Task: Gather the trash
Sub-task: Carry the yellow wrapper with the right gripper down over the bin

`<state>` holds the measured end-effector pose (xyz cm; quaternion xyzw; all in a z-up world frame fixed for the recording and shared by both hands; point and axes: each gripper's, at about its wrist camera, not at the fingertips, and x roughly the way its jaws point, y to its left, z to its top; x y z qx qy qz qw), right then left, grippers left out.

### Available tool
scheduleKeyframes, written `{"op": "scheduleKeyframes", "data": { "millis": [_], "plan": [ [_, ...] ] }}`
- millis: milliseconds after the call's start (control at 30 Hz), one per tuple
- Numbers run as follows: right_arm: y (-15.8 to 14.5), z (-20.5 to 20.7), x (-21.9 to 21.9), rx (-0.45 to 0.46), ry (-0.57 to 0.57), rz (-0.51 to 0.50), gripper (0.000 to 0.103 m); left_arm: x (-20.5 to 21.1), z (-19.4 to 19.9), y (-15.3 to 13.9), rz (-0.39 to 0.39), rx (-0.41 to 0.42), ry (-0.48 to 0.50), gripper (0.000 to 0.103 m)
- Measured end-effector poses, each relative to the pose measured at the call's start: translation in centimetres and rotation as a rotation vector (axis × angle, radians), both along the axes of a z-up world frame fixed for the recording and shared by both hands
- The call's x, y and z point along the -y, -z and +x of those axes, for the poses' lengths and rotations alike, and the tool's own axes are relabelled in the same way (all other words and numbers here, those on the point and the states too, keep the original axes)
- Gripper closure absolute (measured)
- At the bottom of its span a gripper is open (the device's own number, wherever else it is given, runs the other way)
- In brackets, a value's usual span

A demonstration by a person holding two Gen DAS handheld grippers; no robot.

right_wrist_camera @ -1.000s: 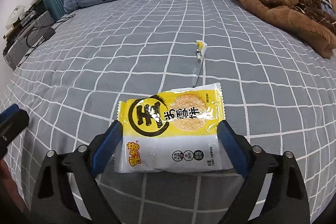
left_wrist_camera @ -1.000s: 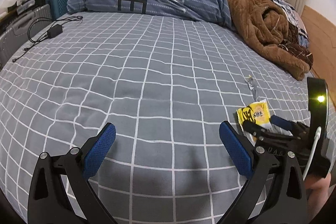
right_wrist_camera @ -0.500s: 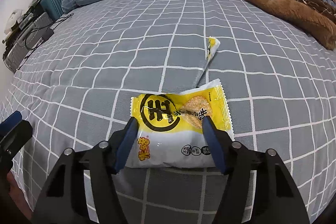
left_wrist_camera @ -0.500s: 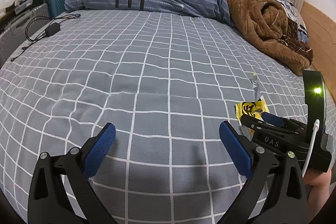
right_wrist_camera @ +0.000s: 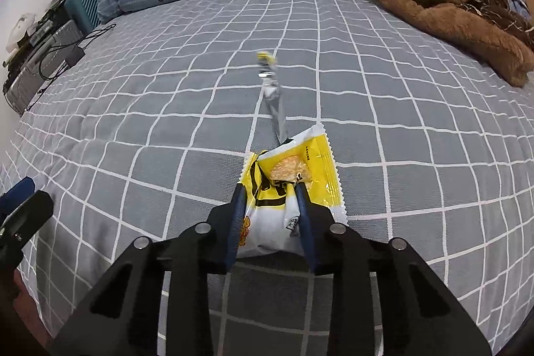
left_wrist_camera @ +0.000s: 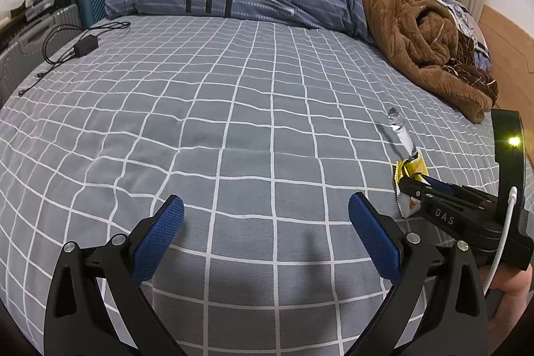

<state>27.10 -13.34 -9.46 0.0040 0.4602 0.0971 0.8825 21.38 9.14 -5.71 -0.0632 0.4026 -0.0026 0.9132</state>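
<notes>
Right tool [right_wrist_camera: 270,189] is pinching the crumpled snack wrapper [right_wrist_camera: 297,169]; slick film could slip. Left tool [left_wrist_camera: 265,216] gapes, holding 0.

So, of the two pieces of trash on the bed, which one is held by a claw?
The yellow snack wrapper: the right claw pinches it, crumpled. The thin torn strip lies free on the sheet beyond it.

Each claw is built of black plastic arms fixed with silver screws, the fingers [left_wrist_camera: 157,234] faced with blue textured pads. The right claw [left_wrist_camera: 415,181] is marked "DAS", with a white cable [left_wrist_camera: 500,242] and a yellow-green light [left_wrist_camera: 514,140] above that marking.
</notes>
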Motion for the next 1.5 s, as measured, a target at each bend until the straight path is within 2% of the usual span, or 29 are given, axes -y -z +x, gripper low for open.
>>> {"op": "scheduleKeyframes", "data": {
  "millis": [567, 933, 1133, 1233, 1500],
  "plan": [
    [-3.8, -2.9, 0.8, 0.09, 0.014, -0.052, 0.076, 1.2, -1.0, -1.0, 0.012, 0.01, 0.022, 0.006],
    [-5.8, -6.0, 2.1, 0.165, 0.008, -0.07, 0.075, 2.7, -3.2, -1.3, 0.021, 0.018, 0.037, 0.006],
    [-6.9, -7.0, 2.5, 0.193, 0.007, -0.078, 0.075, 3.1, -4.2, -2.0, 0.001, 0.029, 0.046, 0.006],
    [-7.5, -7.8, 2.4, 0.217, 0.0, -0.094, 0.075, 4.0, -4.9, -2.1, 0.018, 0.028, 0.066, 0.006],
    [-8.3, -9.3, 2.7, 0.227, 0.002, -0.084, 0.075, 4.6, -6.2, -2.5, 0.027, 0.037, 0.078, 0.006]
  ]
}}
